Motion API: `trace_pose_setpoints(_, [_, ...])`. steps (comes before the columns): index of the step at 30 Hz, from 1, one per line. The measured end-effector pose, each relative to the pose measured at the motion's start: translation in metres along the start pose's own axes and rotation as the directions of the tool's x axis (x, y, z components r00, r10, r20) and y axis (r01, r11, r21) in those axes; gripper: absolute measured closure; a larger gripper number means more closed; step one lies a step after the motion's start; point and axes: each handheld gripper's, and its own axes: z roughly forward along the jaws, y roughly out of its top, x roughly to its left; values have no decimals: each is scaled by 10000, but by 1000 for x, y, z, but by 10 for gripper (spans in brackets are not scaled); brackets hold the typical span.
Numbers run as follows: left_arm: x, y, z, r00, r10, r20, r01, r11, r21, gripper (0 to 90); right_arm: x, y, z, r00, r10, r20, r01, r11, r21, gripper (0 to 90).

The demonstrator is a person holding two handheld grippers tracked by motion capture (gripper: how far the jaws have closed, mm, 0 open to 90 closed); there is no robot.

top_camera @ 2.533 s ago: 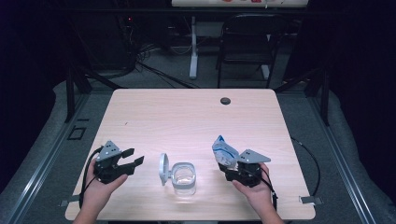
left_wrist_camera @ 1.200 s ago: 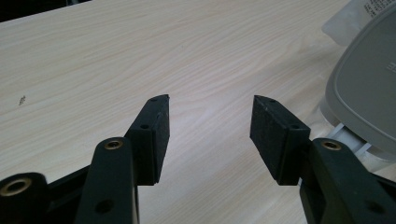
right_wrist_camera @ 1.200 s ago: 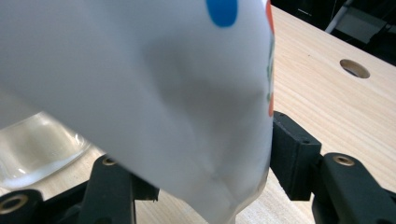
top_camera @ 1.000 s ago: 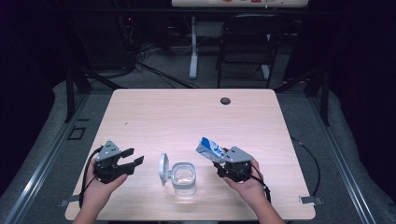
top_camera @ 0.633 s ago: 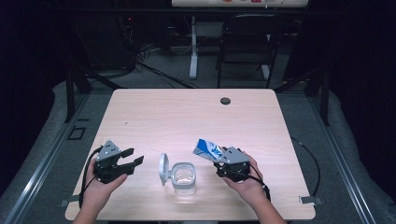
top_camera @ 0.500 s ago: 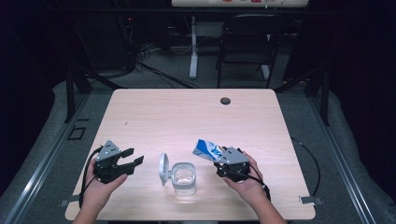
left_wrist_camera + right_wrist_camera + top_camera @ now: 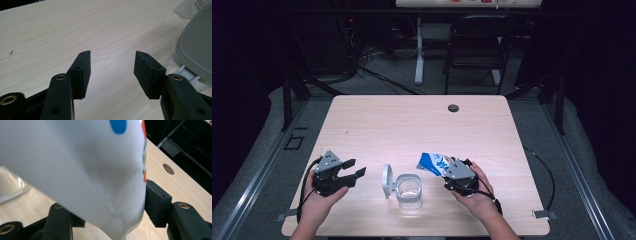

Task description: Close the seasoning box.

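Currently we hold a white and blue pouch (image 7: 435, 162) in the right gripper (image 7: 451, 171), pinched between its jaws; in the right gripper view the pouch (image 7: 82, 167) bulges out past both pads, so the grip is set wide around a soft body. The pouch is tilted toward the clear container (image 7: 408, 190), which stands on the table (image 7: 412, 125) between our two hands with its grey hinged lid (image 7: 387, 181) swung open on the left side. The pouch mouth sits just above and to the right of the container rim, not yet over the opening.

We judge the step in hand to be pouring the pouch contents into the container. To do it well:

1. Bring the lower corner of the pouch over the middle of the opening before we tilt further.
2. Rotate the wrist gradually; a soft pouch can release its contents in a rush.
3. Hold the pinch constant. Squeezing harder may force material out; relaxing may let the pouch slip.

The left gripper (image 7: 349, 174) rests near the lid with its jaws spread and nothing between them, as the left gripper view confirms (image 7: 112, 67). We may use it to steady the container, which looks light and could slide or tip if the pouch brushes it.
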Motion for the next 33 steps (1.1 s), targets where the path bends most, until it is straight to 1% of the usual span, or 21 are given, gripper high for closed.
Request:
trace_pose_setpoints(3, [0, 0, 0, 10000, 7, 0, -7, 10000, 0, 482, 1, 0, 0, 9998, -153, 139, 153, 9999, 2, 431])
trace_pose_setpoints(7, [0, 0, 0, 10000, 28, -3, -28, 10000, 78, 482, 3, 0, 0, 9997, -184, 180, 185, 9998, -72, 430])
trace_pose_setpoints(11, [0, 0, 0, 10000, 21, 4, -21, 10000, 11, 482, 4, 0, 1, 9994, -228, 260, 230, 9997, -87, 431])
trace_pose_setpoints(14, [0, 0, 0, 10000, 13, 1, -13, 10000, 26, 482, 5, -1, 1, 9987, -426, 281, 428, 9991, -68, 431])
trace_pose_setpoints(17, [0, 0, 0, 10000, 18, 5, -18, 10000, 44, 482, 7, -1, 1, 9974, -592, 398, 596, 9982, -72, 431])
trace_pose_setpoints(26, [0, 0, 0, 10000, 39, -29, -39, 10000, 74, 482, 10, -1, 2, 9936, -974, 567, 972, 9952, 72, 430])
trace_pose_setpoints(33, [0, 0, 0, 10000, 48, -37, -47, 10000, 68, 480, 9, -2, 2, 9915, -1107, 682, 1100, 9938, 139, 430])
